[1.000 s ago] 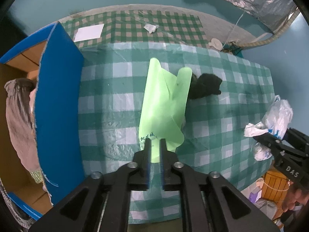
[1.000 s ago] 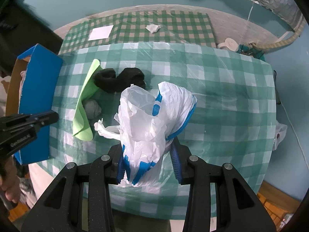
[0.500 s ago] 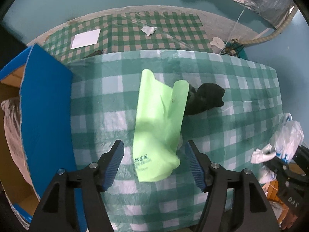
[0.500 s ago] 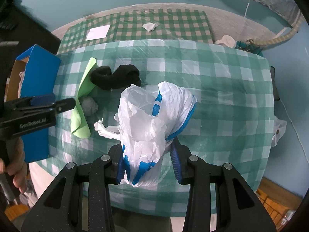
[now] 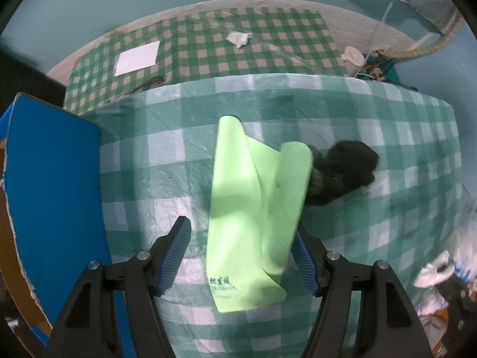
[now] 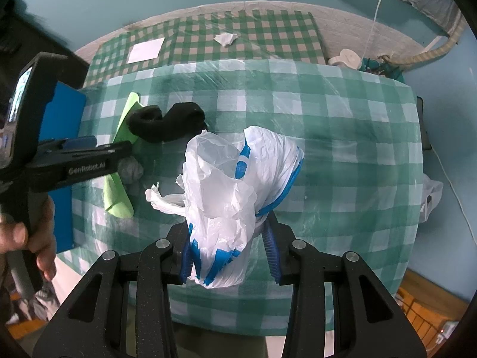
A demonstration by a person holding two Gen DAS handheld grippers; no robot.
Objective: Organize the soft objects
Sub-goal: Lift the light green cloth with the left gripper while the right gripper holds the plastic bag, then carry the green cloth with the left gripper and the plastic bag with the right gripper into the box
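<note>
- right gripper is clamped onto a crumpled white plastic bag with blue trim, held up over the near edge of the checked table, probably just parked until it gets sorted
- left gripper has its jaws spread wide around the green cloth, pads not touching it, so nothing's held; looks lined up for a grab
- the cloth lies mid-table, just right of the blue box, likely where it ends up
- black sock bundle touches the cloth's far right edge
- a grey wad peeks out beside the cloth too
</note>
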